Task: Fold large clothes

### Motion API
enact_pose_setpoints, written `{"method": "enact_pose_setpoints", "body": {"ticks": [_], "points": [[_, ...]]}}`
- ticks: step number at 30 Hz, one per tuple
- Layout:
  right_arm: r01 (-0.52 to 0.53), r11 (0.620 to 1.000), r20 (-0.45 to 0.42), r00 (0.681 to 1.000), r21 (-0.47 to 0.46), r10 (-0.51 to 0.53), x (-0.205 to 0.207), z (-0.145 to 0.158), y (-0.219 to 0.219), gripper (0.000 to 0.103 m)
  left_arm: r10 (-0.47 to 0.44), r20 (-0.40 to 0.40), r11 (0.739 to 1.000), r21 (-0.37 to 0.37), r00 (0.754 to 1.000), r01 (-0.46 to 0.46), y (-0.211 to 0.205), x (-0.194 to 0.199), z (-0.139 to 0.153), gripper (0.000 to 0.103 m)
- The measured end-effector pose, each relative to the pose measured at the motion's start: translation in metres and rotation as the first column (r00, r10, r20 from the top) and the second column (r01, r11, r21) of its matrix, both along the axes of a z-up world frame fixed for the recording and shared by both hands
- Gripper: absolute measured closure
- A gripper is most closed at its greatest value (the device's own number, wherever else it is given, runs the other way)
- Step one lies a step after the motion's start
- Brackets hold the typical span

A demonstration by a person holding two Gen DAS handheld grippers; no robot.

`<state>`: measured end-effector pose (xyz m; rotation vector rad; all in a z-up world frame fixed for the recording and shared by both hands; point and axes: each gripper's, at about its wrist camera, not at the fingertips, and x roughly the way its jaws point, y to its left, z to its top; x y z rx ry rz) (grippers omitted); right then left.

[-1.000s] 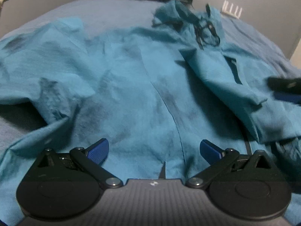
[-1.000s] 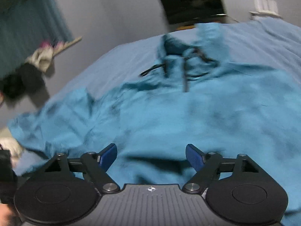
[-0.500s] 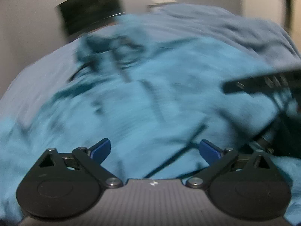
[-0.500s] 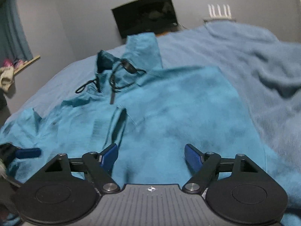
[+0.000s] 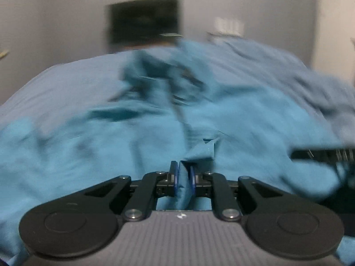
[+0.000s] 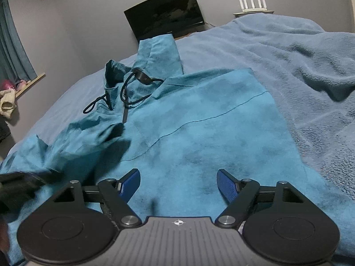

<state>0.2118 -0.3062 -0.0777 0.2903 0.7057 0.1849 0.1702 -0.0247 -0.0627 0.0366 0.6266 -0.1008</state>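
A large teal hooded jacket point(image 6: 199, 128) with black drawcords point(image 6: 133, 84) lies spread on a bed; its right side is folded flat. In the blurred left wrist view the jacket point(image 5: 111, 137) fills the middle. My left gripper point(image 5: 184, 179) is shut on a fold of the jacket's teal fabric, pinched between the blue pads. My right gripper point(image 6: 178, 184) is open and empty, low over the jacket's lower front. The left gripper shows as a dark blur at the left edge of the right wrist view point(image 6: 20, 181).
A lighter blue blanket point(image 6: 310, 66) covers the bed on the right, rumpled. A black screen point(image 6: 166, 15) stands against the far wall with a white router point(image 6: 253, 2) beside it. Clothes lie on a shelf point(image 6: 8, 97) at the left, by a curtain.
My left gripper has swung round to face the hood and has shut on a fold of the jacket. My right gripper has stayed open and come in lower over the jacket front.
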Motion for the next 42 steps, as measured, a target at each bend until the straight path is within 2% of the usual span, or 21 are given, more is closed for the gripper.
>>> {"method": "enact_pose_setpoints", "body": {"ticks": [4, 7, 10, 13, 14, 15, 16, 18, 20, 21, 23, 27, 29, 32, 34, 36, 39, 42], "points": [[-0.016, 1.000, 0.000, 1.000, -0.006, 0.016, 0.002, 0.000, 0.003, 0.025, 0.171, -0.036, 0.978, -0.112, 0.985, -0.174, 0.062, -0.016, 0.000, 0.095], [-0.017, 1.000, 0.001, 1.000, -0.015, 0.017, 0.002, 0.001, 0.006, 0.025, 0.259, -0.124, 0.946, -0.169, 0.958, -0.277, 0.097, -0.022, -0.021, 0.095], [-0.013, 1.000, 0.001, 1.000, -0.016, 0.013, 0.002, 0.001, 0.006, 0.025, 0.286, -0.206, 0.922, -0.206, 0.936, -0.328, 0.115, -0.021, -0.042, 0.095], [-0.010, 1.000, 0.000, 1.000, -0.024, 0.010, 0.002, 0.000, 0.006, 0.025, 0.286, -0.211, 0.920, -0.210, 0.935, -0.330, 0.116, -0.017, -0.046, 0.094], [-0.009, 1.000, -0.001, 1.000, -0.028, 0.009, 0.002, 0.000, 0.006, 0.025, 0.283, -0.196, 0.923, -0.210, 0.939, -0.322, 0.114, -0.016, -0.045, 0.092], [-0.008, 0.999, 0.000, 1.000, -0.031, 0.008, 0.002, 0.000, 0.007, 0.025, 0.278, -0.181, 0.928, -0.205, 0.943, -0.313, 0.110, -0.019, -0.044, 0.084], [-0.007, 0.999, 0.000, 1.000, -0.033, 0.007, 0.002, 0.000, 0.007, 0.025, 0.276, -0.172, 0.931, -0.195, 0.946, -0.307, 0.107, -0.017, -0.044, 0.069], [-0.003, 0.999, -0.001, 1.000, -0.037, 0.003, 0.002, 0.000, 0.008, 0.025, 0.275, -0.159, 0.936, -0.179, 0.948, -0.302, 0.103, -0.018, -0.045, 0.063], [-0.001, 0.999, -0.001, 1.000, -0.041, 0.001, 0.003, -0.001, 0.009, 0.025, 0.267, -0.156, 0.940, -0.175, 0.951, -0.293, 0.103, -0.016, -0.048, 0.066], [-0.001, 0.999, -0.001, 1.000, -0.042, 0.001, 0.003, -0.001, 0.009, 0.025, 0.267, -0.149, 0.940, -0.176, 0.952, -0.292, 0.103, -0.017, -0.047, 0.081], [0.000, 0.999, -0.001, 1.000, -0.046, 0.000, 0.004, -0.003, 0.009, 0.025, 0.308, -0.139, 0.939, -0.118, 0.941, -0.325, 0.103, -0.019, -0.046, 0.094], [0.001, 0.998, -0.008, 1.000, -0.067, -0.002, 0.006, -0.008, 0.009, 0.025, 0.338, -0.185, 0.930, -0.082, 0.923, -0.357, 0.106, -0.022, -0.050, 0.093], [-0.003, 0.995, -0.019, 1.000, -0.095, 0.001, 0.008, -0.014, 0.012, 0.025, 0.331, -0.186, 0.935, -0.066, 0.925, -0.348, 0.104, -0.023, -0.051, 0.093], [-0.016, 0.990, -0.034, 0.999, -0.142, 0.011, 0.010, -0.021, 0.015, 0.025, 0.333, -0.175, 0.938, -0.035, 0.927, -0.344, 0.102, -0.026, -0.048, 0.081], [-0.026, 0.984, -0.052, 0.998, -0.175, 0.018, 0.011, -0.025, 0.017, 0.025, 0.334, -0.159, 0.940, -0.015, 0.929, -0.341, 0.100, -0.030, -0.045, 0.064], [-0.030, 0.980, -0.054, 0.998, -0.196, 0.020, 0.010, -0.027, 0.019, 0.025, 0.334, -0.130, 0.941, -0.013, 0.934, -0.338, 0.101, -0.038, -0.036, 0.059], [-0.031, 0.982, -0.026, 0.999, -0.186, 0.026, 0.006, -0.023, 0.019, 0.017, 0.334, -0.082, 0.942, -0.016, 0.939, -0.336, 0.103, -0.056, -0.017, 0.040], [-0.026, 0.988, 0.017, 0.999, -0.152, 0.029, -0.001, -0.017, 0.017, 0.009, 0.349, 0.002, 0.937, -0.019, 0.937, -0.349, 0.112, -0.075, 0.010, 0.026]]}}
